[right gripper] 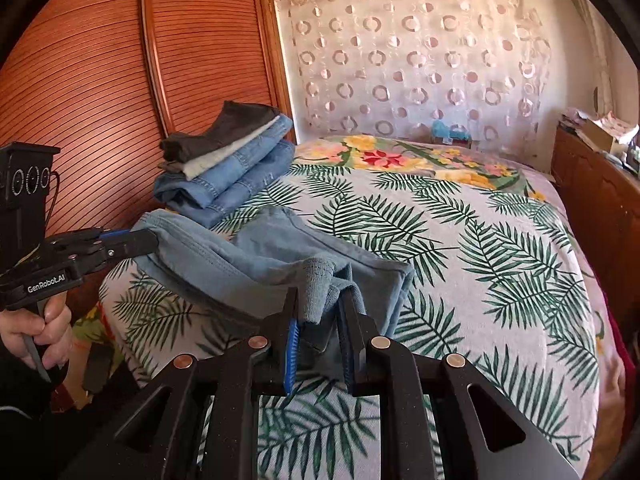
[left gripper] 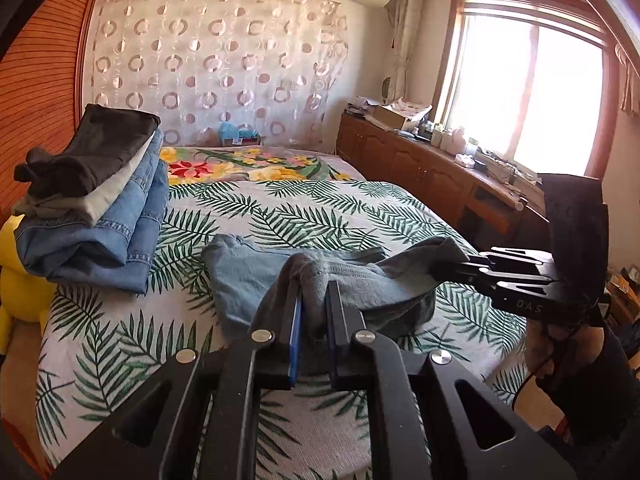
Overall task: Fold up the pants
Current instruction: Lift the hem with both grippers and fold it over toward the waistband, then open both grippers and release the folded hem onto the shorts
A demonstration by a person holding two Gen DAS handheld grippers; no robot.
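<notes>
Light blue-grey pants lie partly folded on the leaf-print bedspread, their near edge lifted off it. In the left wrist view my left gripper is shut on a bunched fold of that edge. My right gripper comes in from the right, shut on the other end. The right wrist view shows the same pants, with the right gripper pinching a ribbed edge. At the left of that view a hand holds the left gripper, shut on the far corner. The cloth sags between the two grips.
A stack of folded clothes, jeans under dark and white pieces, sits at the bed's left by the wooden wardrobe. A yellow plush toy lies beside it. Low wooden cabinets line the right wall under the window.
</notes>
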